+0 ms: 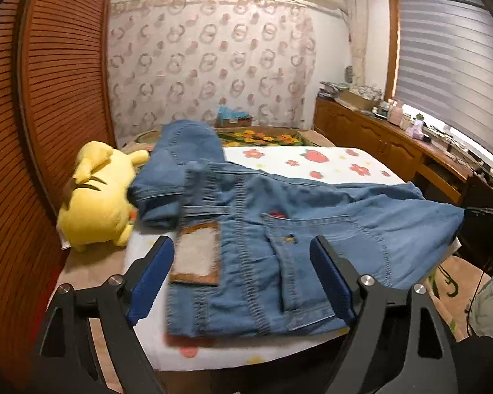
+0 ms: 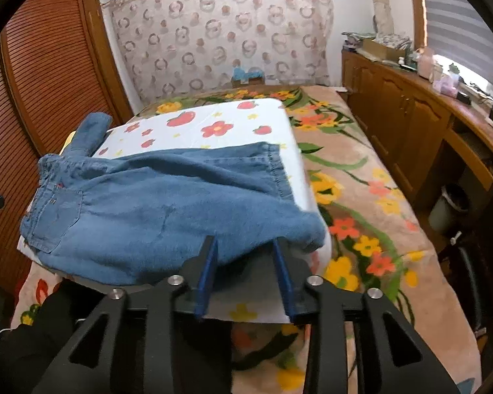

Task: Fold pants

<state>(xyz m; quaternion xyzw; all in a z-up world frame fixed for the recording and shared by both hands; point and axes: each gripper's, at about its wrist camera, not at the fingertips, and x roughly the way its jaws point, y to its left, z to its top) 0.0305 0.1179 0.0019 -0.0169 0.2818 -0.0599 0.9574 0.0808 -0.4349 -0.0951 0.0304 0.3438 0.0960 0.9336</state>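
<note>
Bedroom clutter framed the work: a slatted brown wooden wardrobe door point(image 1: 49, 98) at nine o'clock, a ring-patterned curtain at twelve, a wooden cabinet run point(image 2: 410, 124) at three. On the white strawberry-and-flower printed sheet point(image 1: 312, 161) lay the blue denim pants point(image 1: 279, 229), waistband nearest the left view, one leg bunched and turned over at eleven o'clock beside a yellow plush toy point(image 1: 95, 203).

From its own view the left gripper point(image 1: 243, 262) stood wide open, its blue pads either side of the waistband and the tan leather patch point(image 1: 197, 256), pressing on nothing. In the other view the right gripper point(image 2: 246, 256) stood partly open, the denim's near edge lying between its pads, apparently without being pinched.

My guess was that both ends had been set down loose. The rumpled leg at eleven could have stayed twisted under any later fold, giving a lopsided bundle. Cloth overhung the sheet's edge at five o'clock in the right view and might have slid off, dragging the fold open. A careless regrasp could also have caught the sheet along with the denim.
</note>
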